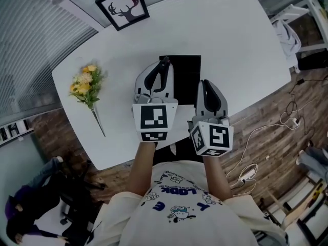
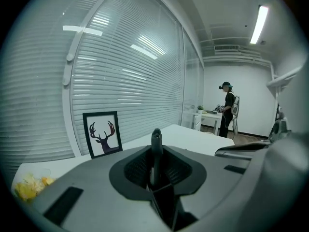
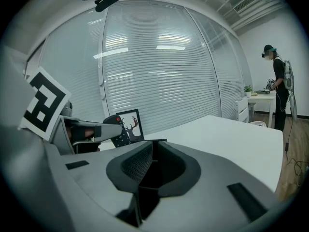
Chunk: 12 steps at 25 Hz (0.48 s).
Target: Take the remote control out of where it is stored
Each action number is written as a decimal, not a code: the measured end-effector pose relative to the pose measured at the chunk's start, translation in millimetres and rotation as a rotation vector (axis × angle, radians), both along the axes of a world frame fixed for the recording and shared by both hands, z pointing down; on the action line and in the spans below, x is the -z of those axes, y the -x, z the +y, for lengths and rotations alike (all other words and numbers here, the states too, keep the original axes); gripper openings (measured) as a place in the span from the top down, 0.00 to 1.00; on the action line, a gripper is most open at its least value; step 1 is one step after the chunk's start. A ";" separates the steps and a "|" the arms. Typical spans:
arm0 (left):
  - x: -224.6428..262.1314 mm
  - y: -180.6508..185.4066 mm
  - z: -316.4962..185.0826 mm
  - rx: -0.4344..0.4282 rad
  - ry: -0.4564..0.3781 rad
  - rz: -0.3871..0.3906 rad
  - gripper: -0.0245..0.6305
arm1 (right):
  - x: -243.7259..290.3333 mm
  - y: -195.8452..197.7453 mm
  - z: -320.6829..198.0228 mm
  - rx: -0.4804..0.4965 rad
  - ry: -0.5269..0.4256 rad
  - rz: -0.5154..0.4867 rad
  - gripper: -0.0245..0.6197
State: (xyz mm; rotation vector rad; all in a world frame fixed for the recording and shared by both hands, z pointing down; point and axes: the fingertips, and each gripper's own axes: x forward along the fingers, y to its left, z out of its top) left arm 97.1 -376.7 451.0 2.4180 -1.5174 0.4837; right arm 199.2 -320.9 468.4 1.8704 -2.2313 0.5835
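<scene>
above the black box (image 1: 187,69), left tool (image 2: 155,164) pinches the remote control (image 2: 156,138) — seemingly upright.

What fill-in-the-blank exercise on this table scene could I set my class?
1. The remote control is held by the ____ gripper.
2. The framed picture shows a ____.
3. The flowers lie on a ____ table.
Missing words: left; deer; white.
</scene>
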 end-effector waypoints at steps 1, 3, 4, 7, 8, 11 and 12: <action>6.9 2.8 2.2 0.005 -0.008 0.013 0.86 | 3.2 1.5 1.0 0.000 -0.005 -0.001 0.88; 20.1 7.2 7.5 0.010 -0.028 0.039 0.86 | 10.0 4.6 2.8 0.001 -0.019 -0.002 0.88; 26.3 9.3 10.6 0.011 -0.040 0.048 0.86 | 13.6 6.4 3.6 0.001 -0.026 -0.001 0.88; 42.5 16.8 20.2 0.013 -0.068 0.072 0.86 | 23.9 12.9 6.3 0.004 -0.050 0.002 0.88; 46.8 19.4 23.8 0.014 -0.070 0.080 0.86 | 27.4 15.1 7.7 0.005 -0.057 0.003 0.88; 56.1 27.3 36.2 0.021 -0.070 0.107 0.86 | 38.3 22.7 12.7 0.011 -0.080 0.005 0.88; 58.0 30.0 40.8 0.024 -0.069 0.114 0.86 | 41.9 25.9 14.5 0.014 -0.087 0.006 0.88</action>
